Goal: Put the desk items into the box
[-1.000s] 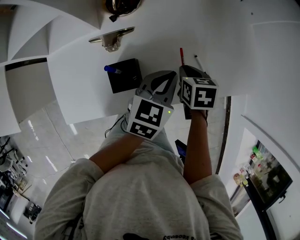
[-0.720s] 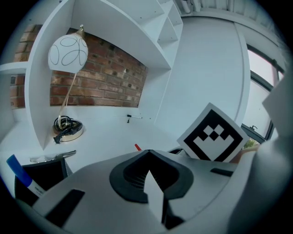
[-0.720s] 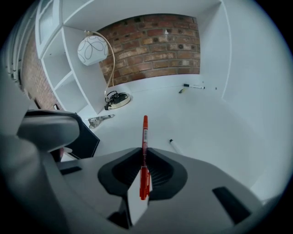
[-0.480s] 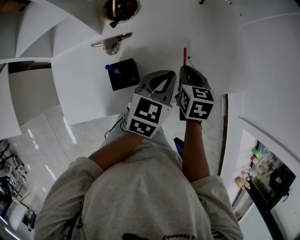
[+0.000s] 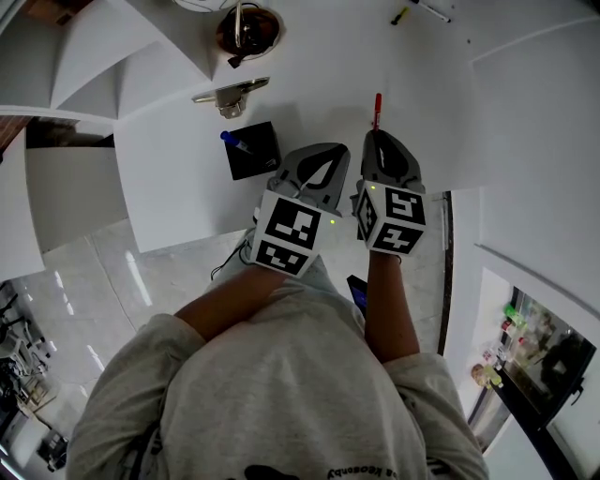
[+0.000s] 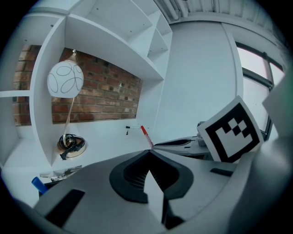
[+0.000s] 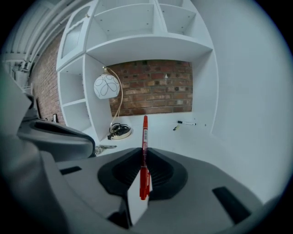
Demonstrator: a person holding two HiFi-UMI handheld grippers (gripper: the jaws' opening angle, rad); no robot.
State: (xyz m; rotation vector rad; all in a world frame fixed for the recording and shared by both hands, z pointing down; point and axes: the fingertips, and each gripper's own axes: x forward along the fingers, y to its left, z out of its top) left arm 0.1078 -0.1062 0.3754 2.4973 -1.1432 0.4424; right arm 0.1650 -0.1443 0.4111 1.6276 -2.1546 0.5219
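Looking down in the head view, I hold the red pen (image 5: 378, 105) in my right tool (image 5: 380, 141), with the jaws narrow and closed on the barrel, so the pen points forward, away from me. The black box (image 5: 255, 155) sits on the white surface (image 5: 309, 66), to the left of the pen. My left tool (image 5: 325, 155) hangs between the box and the right tool. A blue thing (image 5: 232, 142) shows at the far left corner of the box. Just beyond the box lies a metal clip-like piece (image 5: 231, 93), and further beyond it a round dish with cables (image 5: 246, 26). A black marker (image 5: 429, 10) lies well beyond the box, to its right.

In the left gripper view, the jaws of my left tool are pressed together with nothing between them. The tool's own body hides the box. A lamp with a white globe (image 6: 65, 79) stands far beyond the box.

In the right gripper view, the pads grip the pen on its lower half, and most of its length sticks out ahead. I judge this grip lets me lower the pen tip first into the box. The left tool's body is on the box side, so it may stand in the way.
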